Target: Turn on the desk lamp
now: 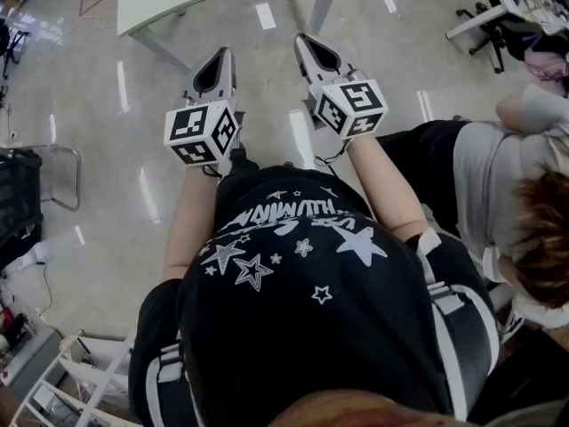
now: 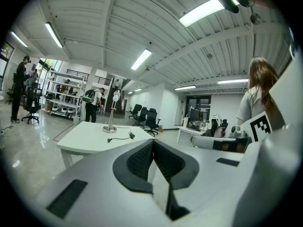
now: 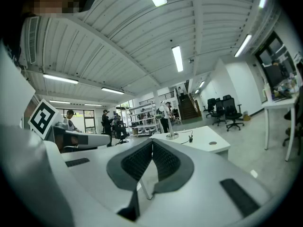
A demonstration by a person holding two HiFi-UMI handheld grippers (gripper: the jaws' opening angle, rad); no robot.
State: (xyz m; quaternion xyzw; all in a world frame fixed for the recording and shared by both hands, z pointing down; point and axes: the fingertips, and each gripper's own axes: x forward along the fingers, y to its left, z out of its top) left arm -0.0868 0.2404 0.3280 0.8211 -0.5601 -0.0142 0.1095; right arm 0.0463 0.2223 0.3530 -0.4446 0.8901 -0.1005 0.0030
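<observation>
The desk lamp [image 2: 112, 111] is a slim silver stand with a round base and a small white head. It stands far ahead on a white table [image 2: 87, 138], with its cable and plug [image 2: 124, 137] lying beside it. It shows in the right gripper view too, the lamp [image 3: 168, 121] on the table [image 3: 208, 140]. My left gripper [image 2: 152, 142] is shut and holds nothing. My right gripper [image 3: 152, 143] is also shut and empty. In the head view the left gripper [image 1: 220, 56] and the right gripper [image 1: 308, 41] point side by side toward the table's near edge [image 1: 178, 7], well short of it. The lamp is out of the head view.
Another person [image 1: 498, 194] stands close at my right. A black chair [image 1: 22, 194] is at the left and a white rack [image 1: 71, 381] at the lower left. Office chairs [image 2: 147, 118] and shelves [image 2: 61, 96] with people stand behind the table. Bare grey floor [image 1: 267, 114] lies between me and the table.
</observation>
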